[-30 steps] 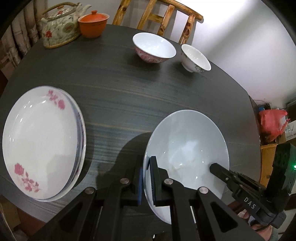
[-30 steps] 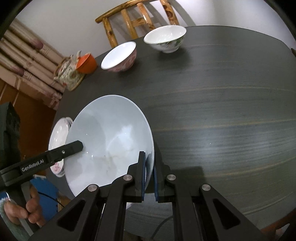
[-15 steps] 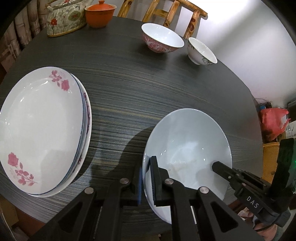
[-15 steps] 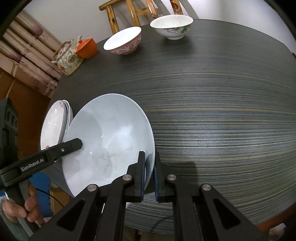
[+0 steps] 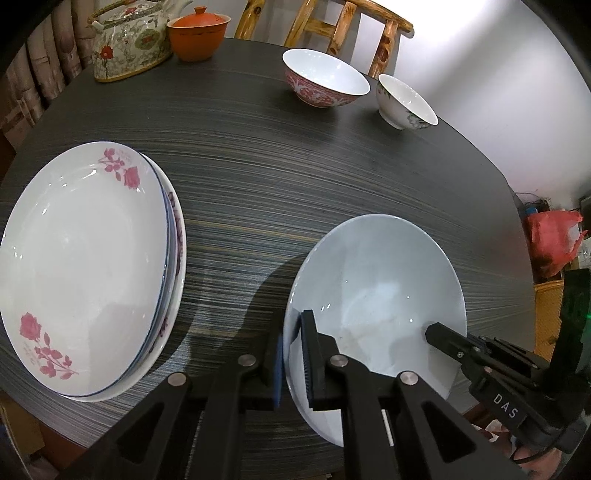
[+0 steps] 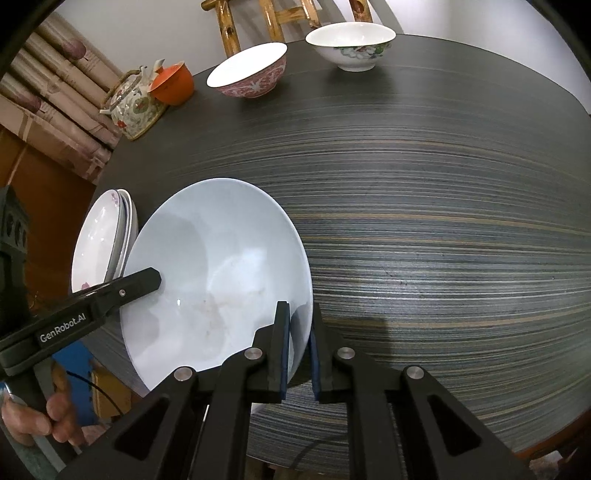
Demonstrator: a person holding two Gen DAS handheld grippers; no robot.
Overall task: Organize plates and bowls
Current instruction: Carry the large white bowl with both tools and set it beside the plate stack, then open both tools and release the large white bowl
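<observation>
A plain pale-blue plate point(image 5: 376, 295) point(image 6: 214, 273) is held above the dark table, gripped at two rim points. My left gripper point(image 5: 293, 354) is shut on its left rim; it also shows in the right wrist view point(image 6: 147, 282). My right gripper point(image 6: 299, 347) is shut on its right rim; it also shows in the left wrist view point(image 5: 439, 336). A stack of white plates with pink roses point(image 5: 85, 266) point(image 6: 99, 240) lies to the left of it. A pink-patterned bowl point(image 5: 325, 83) point(image 6: 249, 74) and a white floral bowl point(image 5: 404, 101) point(image 6: 351, 44) stand at the far side.
A floral teapot point(image 5: 129, 40) point(image 6: 135, 101) and an orange lidded cup point(image 5: 197, 31) point(image 6: 173, 83) stand at the far left. A wooden chair point(image 5: 332, 26) is behind the table point(image 6: 443, 221). A red bag point(image 5: 554, 236) is off the table's right.
Both grippers have carried the pale-blue plate further over the table; the rose plate stack, bowls and teapot appear larger and nearer. Grips are unchanged.
</observation>
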